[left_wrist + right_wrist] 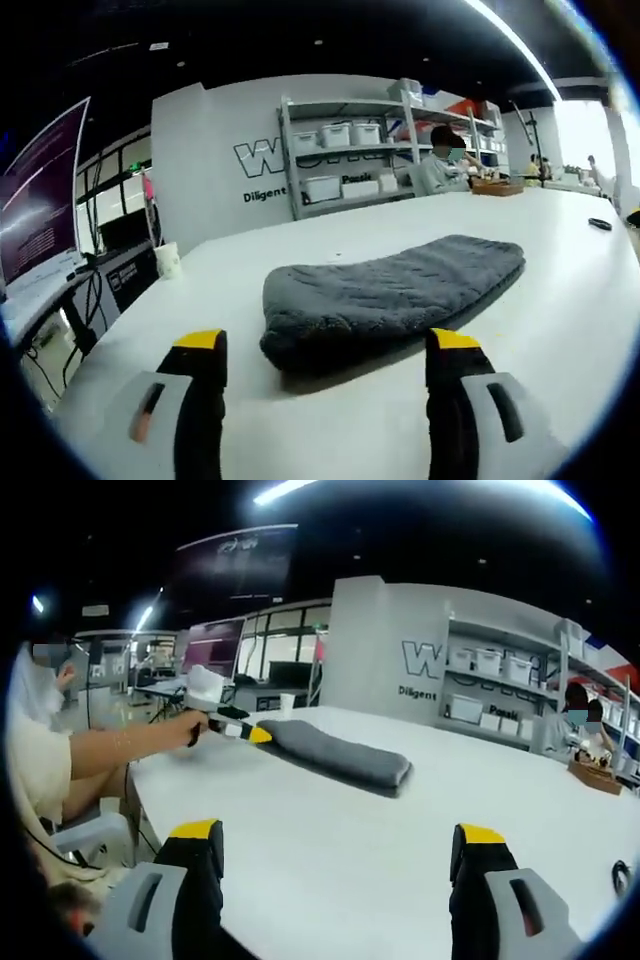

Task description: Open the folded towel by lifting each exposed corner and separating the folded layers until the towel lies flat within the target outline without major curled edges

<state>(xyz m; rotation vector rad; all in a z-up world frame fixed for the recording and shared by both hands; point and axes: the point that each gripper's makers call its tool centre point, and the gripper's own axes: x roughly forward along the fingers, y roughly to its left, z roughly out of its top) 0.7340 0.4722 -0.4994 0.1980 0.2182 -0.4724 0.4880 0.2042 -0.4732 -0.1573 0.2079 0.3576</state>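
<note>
A grey fluffy towel [390, 295] lies folded in a long thick bundle on the white table [560, 320]. My left gripper [327, 345] is open; its yellow-tipped jaws stand either side of the towel's near end, just short of it, with nothing held. In the right gripper view the same towel [335, 752] lies farther off across the table. The left gripper [250, 732], held in a person's hand, sits at the towel's left end. My right gripper [338, 832] is open over bare table, well apart from the towel.
A paper cup [167, 260] stands near the table's far left edge. A small black object [600, 224] lies at the right. Shelves with white bins [340, 150] line the back wall, a person [440, 160] sits there, and a monitor [40, 195] stands at the left.
</note>
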